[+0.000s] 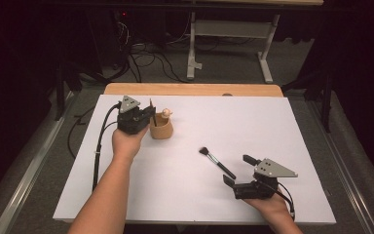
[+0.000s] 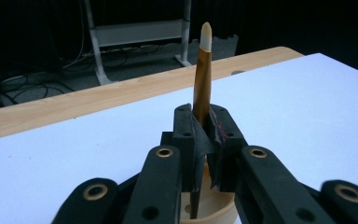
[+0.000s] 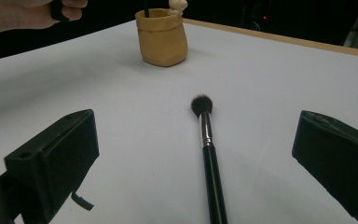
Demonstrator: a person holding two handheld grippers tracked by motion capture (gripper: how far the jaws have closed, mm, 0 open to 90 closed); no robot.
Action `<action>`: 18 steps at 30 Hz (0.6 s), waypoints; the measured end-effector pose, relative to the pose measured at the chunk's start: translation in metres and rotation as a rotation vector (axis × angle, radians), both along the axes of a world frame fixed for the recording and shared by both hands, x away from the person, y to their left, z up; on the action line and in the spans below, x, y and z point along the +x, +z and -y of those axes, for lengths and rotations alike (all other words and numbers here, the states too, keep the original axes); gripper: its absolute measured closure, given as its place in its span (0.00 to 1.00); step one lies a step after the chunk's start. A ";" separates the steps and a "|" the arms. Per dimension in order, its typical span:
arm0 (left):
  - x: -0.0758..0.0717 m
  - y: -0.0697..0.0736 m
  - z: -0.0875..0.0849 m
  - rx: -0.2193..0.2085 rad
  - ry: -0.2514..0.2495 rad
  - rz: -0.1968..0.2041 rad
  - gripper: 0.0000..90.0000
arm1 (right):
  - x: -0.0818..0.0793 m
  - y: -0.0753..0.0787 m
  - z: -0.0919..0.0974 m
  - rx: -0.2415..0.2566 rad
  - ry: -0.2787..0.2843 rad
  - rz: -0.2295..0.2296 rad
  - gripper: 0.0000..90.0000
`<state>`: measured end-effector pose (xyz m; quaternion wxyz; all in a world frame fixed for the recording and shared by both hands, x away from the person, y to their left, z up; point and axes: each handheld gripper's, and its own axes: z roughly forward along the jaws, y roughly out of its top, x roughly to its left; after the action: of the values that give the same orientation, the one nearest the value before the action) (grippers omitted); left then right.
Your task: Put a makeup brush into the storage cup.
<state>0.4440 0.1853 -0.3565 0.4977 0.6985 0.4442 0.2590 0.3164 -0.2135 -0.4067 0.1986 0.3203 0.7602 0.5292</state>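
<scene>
Left hand-held gripper (image 2: pixel 200 140): jaws pinched tight on a thin brown stick (image 2: pixel 202 79) with a pale tip, held upright, lower end inside the tan cup (image 1: pixel 161 129) directly beneath the jaws. Looks like the stick is being stood in the cup. Grip sits on the lower part of the shaft, most of the length and the tip rising above the jaws; in the high view the same gripper (image 1: pixel 152 113) sits against the cup's left rim.

Right hand-held gripper (image 3: pixel 196 163): jaws spread wide, nothing between the pads, resting low on the white worktop (image 1: pixel 253 126). Straight ahead of it, between the open jaws, a black makeup brush (image 3: pixel 209 158), lying flat, bristles pointing away toward the cup, handle end nearest. Farther out, well beyond the bristles, the cup.

Handling, by judgement: stick light, stiff, narrow and smooth, prone to swivel in the pads if bumped against the rim; best held on the shaft, clear of the tip. Brush light as well, rigid handle, glossy and likely to roll; best taken mid-handle, below the metal collar, sparing the soft bristles. Cup probably light, easy to tip.

No brand, label or readable writing anywhere.
</scene>
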 end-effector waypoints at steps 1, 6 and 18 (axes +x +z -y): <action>0.000 0.000 0.000 0.000 0.000 0.000 0.91 | 0.000 0.000 0.000 0.000 0.000 0.000 0.02; 0.002 0.000 0.000 -0.010 0.002 0.011 0.88 | 0.000 0.000 0.000 0.002 0.003 0.003 0.02; -0.003 0.004 0.001 -0.016 0.004 0.001 0.38 | -0.002 0.001 -0.002 -0.002 0.003 0.007 0.02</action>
<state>0.4412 0.1843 -0.3528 0.5028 0.6936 0.4474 0.2567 0.3144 -0.2119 -0.4056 0.2010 0.3172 0.7605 0.5297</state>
